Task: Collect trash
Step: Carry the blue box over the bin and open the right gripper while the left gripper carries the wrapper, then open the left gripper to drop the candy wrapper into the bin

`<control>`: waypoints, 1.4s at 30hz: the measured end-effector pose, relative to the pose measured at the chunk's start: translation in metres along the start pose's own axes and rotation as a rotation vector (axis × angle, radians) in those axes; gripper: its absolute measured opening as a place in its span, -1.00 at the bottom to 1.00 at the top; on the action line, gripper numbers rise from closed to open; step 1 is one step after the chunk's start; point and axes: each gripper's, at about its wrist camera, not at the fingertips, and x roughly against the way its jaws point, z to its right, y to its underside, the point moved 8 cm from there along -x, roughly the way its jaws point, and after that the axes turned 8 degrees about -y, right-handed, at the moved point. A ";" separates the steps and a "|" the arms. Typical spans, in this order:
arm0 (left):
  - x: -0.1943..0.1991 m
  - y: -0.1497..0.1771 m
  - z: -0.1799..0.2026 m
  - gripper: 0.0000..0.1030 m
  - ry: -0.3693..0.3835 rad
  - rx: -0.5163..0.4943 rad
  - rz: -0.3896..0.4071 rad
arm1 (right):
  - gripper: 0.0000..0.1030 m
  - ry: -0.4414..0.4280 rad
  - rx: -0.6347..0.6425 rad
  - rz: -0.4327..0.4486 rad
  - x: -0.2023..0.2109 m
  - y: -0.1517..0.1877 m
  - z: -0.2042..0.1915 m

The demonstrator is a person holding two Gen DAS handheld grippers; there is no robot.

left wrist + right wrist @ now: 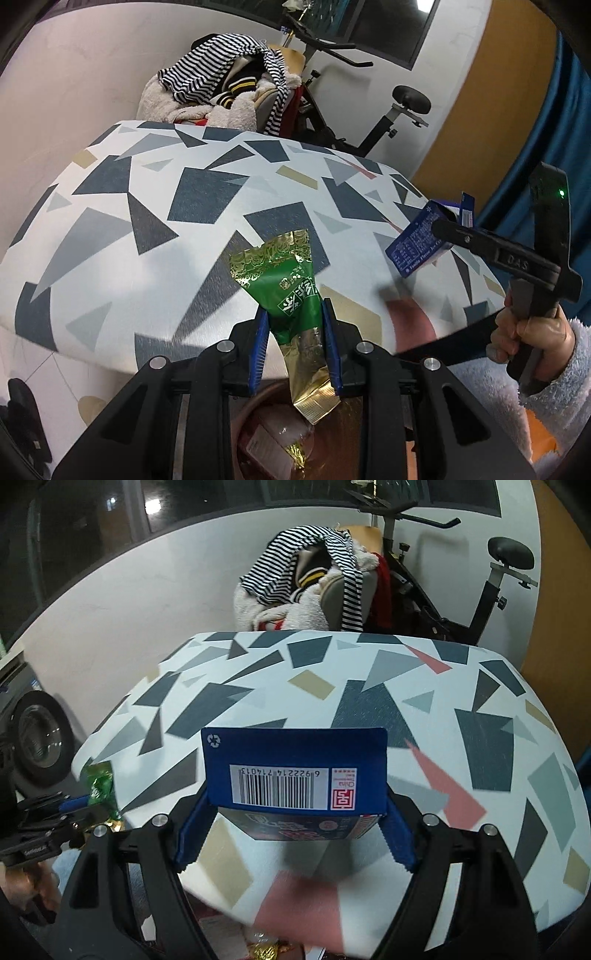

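Left wrist view, left tongs (pixel 295 343) clamp green wrapper (pixel 295 295), right tongs (pixel 295 834) clamp blue box (pixel 295 771), patterned table (pixel 147 221) behind.

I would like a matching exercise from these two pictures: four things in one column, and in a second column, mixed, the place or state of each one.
Things:
1. green and gold wrapper
2. blue box with a barcode
3. striped garment
4. exercise bike

Places or states:
A. draped over a pile of clothes behind the table
B. clamped in the right hand-held gripper
C. standing by the wall, past the table's far edge
D. clamped in the left hand-held gripper

Pairs: 1-D, 2-B, 3-A, 4-C
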 end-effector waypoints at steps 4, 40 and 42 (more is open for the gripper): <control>0.014 0.012 0.005 -0.48 0.006 -0.003 0.005 | 0.53 -0.030 0.022 0.016 0.022 0.018 -0.016; 0.014 0.086 0.016 -0.48 0.018 -0.066 -0.137 | 0.82 -0.181 -0.042 -0.300 -0.007 0.153 -0.068; 0.008 0.092 0.019 -0.48 0.024 -0.076 -0.160 | 0.82 -0.158 -0.040 -0.261 0.003 0.142 -0.063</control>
